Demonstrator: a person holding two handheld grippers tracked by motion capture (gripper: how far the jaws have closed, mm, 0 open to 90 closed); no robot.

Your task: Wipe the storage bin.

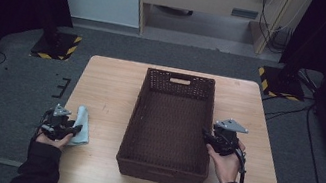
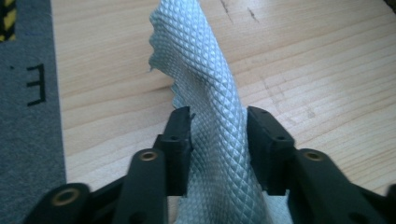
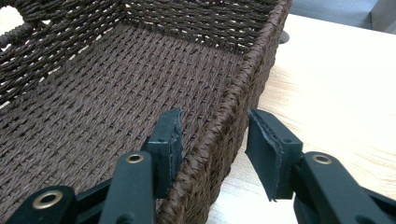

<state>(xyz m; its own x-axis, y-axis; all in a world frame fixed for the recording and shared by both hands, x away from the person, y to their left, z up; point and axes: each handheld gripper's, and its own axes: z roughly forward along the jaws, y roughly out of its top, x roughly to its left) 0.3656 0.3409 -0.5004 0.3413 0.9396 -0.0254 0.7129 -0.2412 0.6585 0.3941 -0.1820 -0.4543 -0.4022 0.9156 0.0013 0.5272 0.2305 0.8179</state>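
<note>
Cloth (image 2: 210, 116), pale blue and diamond-textured, lies on the table's (image 1: 111, 87) left edge, bunched between your left gripper's (image 2: 218, 122) pads, which press it. Your right gripper (image 3: 212, 133) straddles the basket's (image 3: 224, 126) right wall, jaws apart, not clamping.

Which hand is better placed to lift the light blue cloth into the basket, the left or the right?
Left. The left claw already has the light blue cloth between its jaws. The right claw straddles the right wall of the basket, far from the cloth.
</note>
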